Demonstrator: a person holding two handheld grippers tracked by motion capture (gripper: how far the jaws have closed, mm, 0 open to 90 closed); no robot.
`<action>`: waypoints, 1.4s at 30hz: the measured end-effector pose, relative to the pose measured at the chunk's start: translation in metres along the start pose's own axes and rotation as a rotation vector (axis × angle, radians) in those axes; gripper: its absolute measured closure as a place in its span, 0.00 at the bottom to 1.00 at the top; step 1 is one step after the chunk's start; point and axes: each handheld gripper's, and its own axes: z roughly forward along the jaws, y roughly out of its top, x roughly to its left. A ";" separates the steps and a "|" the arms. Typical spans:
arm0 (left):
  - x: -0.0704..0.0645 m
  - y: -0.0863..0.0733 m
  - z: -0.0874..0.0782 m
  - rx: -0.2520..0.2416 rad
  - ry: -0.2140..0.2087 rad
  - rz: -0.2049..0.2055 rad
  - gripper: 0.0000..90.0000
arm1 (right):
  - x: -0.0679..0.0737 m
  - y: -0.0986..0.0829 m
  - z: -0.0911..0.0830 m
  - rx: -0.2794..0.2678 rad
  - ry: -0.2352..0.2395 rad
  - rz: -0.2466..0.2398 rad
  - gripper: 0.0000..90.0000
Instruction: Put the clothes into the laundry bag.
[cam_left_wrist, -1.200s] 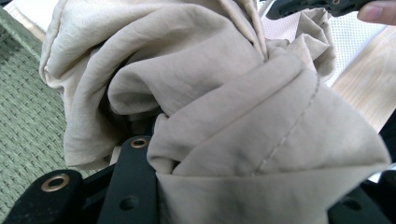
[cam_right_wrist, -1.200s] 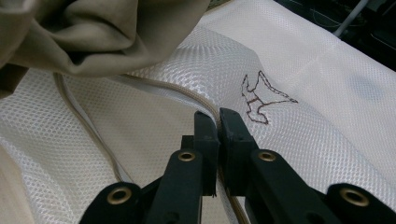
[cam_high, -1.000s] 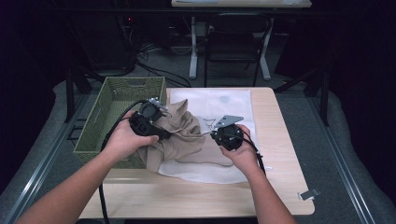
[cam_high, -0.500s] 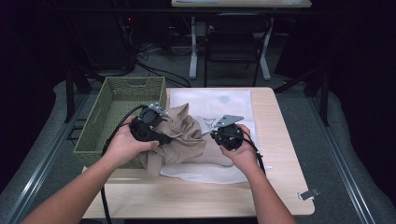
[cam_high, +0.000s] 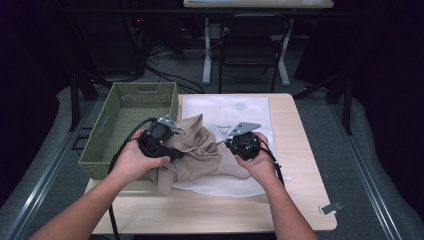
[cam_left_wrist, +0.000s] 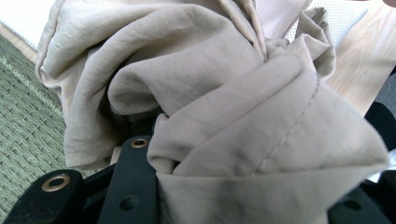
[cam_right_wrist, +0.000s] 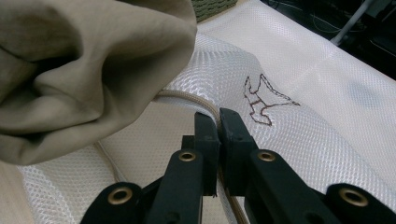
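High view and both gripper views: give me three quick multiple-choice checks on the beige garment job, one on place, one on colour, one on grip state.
1. Where does the basket stand?
A. at the table's left edge
B. at its right edge
C. on the floor

2. What colour is the mesh bag?
A. green
B. white
C. black

3. What is the right gripper doing?
A. hanging open above the table
B. shut on the mesh bag's rim
C. shut on the basket

Answers:
1. A, it sits left of the beige garment in the high view.
2. B, white netting shows beneath the garment.
3. B, its jaws pinch the bag's corded edge, while the left gripper clamps the garment.
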 end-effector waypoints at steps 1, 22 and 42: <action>-0.001 -0.001 0.000 0.000 0.000 0.003 0.68 | 0.000 0.000 0.000 0.000 -0.001 -0.001 0.96; -0.023 -0.004 0.005 0.099 -0.049 0.059 0.68 | 0.001 0.001 0.000 -0.004 0.000 -0.002 0.96; -0.029 -0.010 0.015 0.142 -0.055 0.052 0.68 | 0.003 0.017 -0.004 -0.004 0.020 -0.048 0.97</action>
